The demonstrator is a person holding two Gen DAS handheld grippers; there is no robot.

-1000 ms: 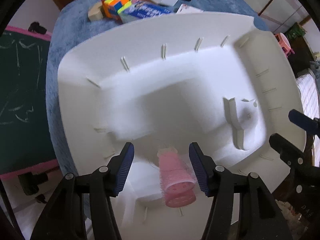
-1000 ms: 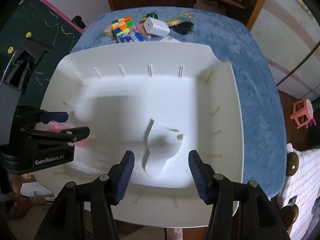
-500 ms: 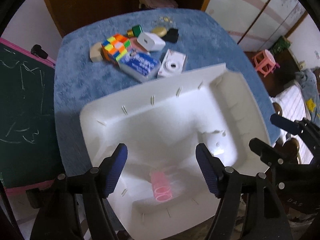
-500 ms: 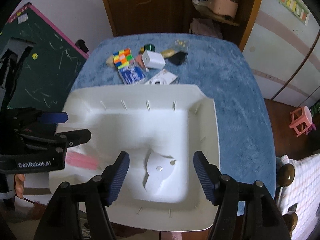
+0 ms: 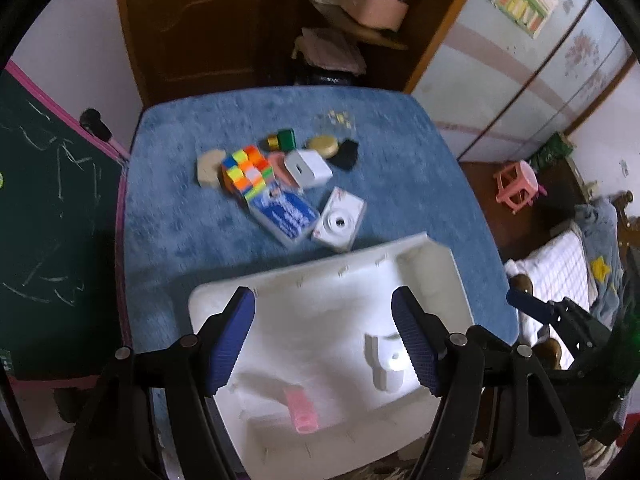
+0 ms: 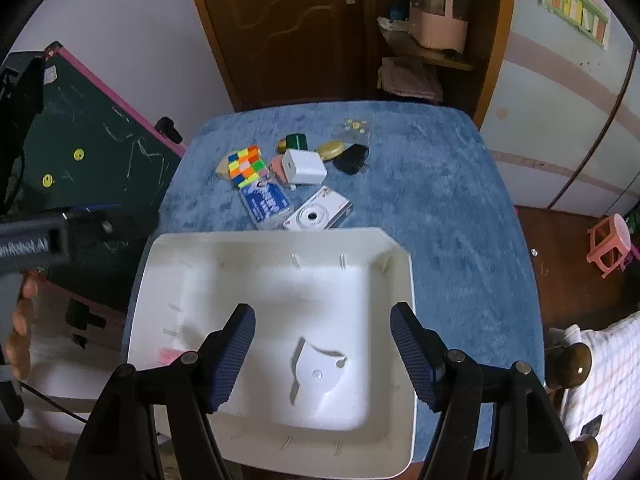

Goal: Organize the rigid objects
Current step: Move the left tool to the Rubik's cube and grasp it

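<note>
- The left gripper hung tilted steeply downward over the white tray, its blue pads spread wide with nothing between them; the jaws had just been opening.
- The right gripper pointed down at the same tray in much the same pose, pads apart and empty (its jaws had also just been opening).
- In the right wrist view the left tool's black body crossed the frame beyond the tray's left side, with a person's fingers showing beneath it.
- The pink hair roller lay on its side in the tray's near left part, its long axis running roughly from the tray's far side toward its near edge, open end toward the near edge; it was clear of both pairs of pads.
- A white moulded piece lay flat in the tray's near right part, well apart from the roller.
- Beyond the tray's far rim, on the blue tablecloth, lay a white toy camera just beside the rim, a blue card box, a colourful puzzle cube and a white charger block.
</note>
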